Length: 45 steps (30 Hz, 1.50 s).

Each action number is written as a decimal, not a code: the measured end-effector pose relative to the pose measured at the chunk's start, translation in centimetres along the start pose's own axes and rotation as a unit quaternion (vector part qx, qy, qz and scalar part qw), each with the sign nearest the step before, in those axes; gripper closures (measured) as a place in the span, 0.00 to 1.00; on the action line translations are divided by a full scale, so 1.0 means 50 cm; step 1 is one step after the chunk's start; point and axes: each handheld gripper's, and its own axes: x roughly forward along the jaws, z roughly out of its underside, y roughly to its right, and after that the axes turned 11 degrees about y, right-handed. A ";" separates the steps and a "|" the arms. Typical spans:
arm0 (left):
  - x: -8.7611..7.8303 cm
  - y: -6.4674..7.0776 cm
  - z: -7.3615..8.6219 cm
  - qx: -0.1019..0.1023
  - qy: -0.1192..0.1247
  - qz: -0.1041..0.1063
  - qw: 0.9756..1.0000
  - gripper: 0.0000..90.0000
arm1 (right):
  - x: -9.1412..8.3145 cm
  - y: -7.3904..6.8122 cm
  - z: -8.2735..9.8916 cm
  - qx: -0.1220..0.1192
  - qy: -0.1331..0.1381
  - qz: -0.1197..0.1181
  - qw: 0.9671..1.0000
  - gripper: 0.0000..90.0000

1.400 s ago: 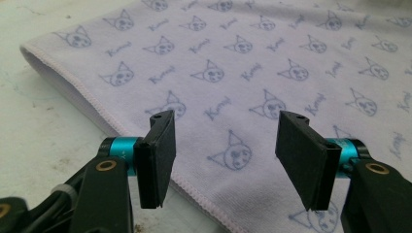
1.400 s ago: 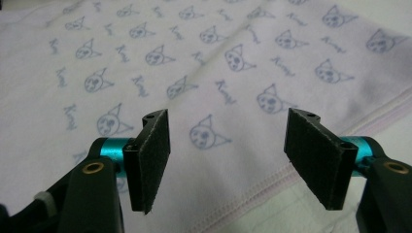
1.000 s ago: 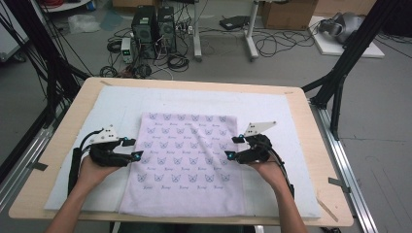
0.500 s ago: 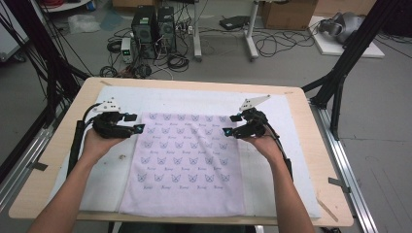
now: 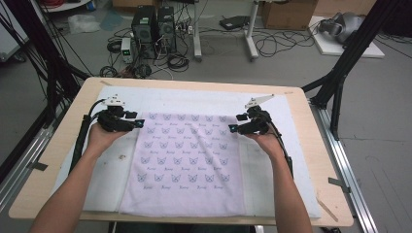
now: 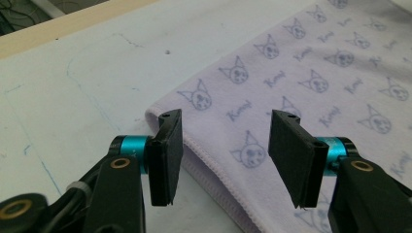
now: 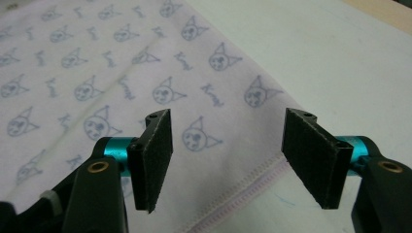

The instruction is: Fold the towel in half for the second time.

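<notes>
Up at the far left corner of the pale lilac towel [image 5: 187, 162], the left gripper [image 5: 138, 123] has its jaws spread, though they have just been closing a little. In the left gripper view the towel's hemmed corner [image 6: 167, 119] lies flat on the mat between the two black pads [image 6: 165, 160], which do not press on it. The right gripper [image 5: 233, 128] sits at the towel's far right corner, jaws likewise apart; in the right gripper view the stitched hem [image 7: 243, 191] runs below and between its pads [image 7: 156, 158], untouched and unpinched.

Outward from the tools, the towel, printed with small blue cat-face motifs, lies spread flat on a white mat [image 5: 272, 104] that covers most of the wooden table [image 5: 311, 121]. Its near edge reaches close to the table's front. Each gripper is carried in a hand [image 5: 101, 140], the forearms coming in from the bottom of the high view. No box, bin or other container stands on the table; the towel lies loose on the mat.
</notes>
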 end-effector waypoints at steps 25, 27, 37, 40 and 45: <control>0.050 -0.033 0.007 -0.031 -0.016 -0.016 0.999 0.57 | 0.009 0.032 -0.005 -0.001 -0.014 0.034 0.999 0.46; 0.061 -0.035 0.013 -0.038 -0.022 -0.021 0.999 0.56 | 0.018 0.039 0.006 0.010 -0.017 0.035 0.999 0.46; 0.090 -0.045 0.038 -0.053 -0.059 -0.054 0.995 0.63 | 0.058 0.059 0.036 0.039 -0.037 0.057 0.997 0.49; 0.091 -0.047 0.040 -0.058 -0.053 -0.042 0.996 0.83 | 0.068 0.057 0.041 0.041 -0.037 0.052 0.997 0.65; 0.082 -0.046 0.034 -0.057 -0.039 -0.032 0.997 0.95 | 0.064 0.056 0.035 0.048 -0.030 0.017 0.998 0.95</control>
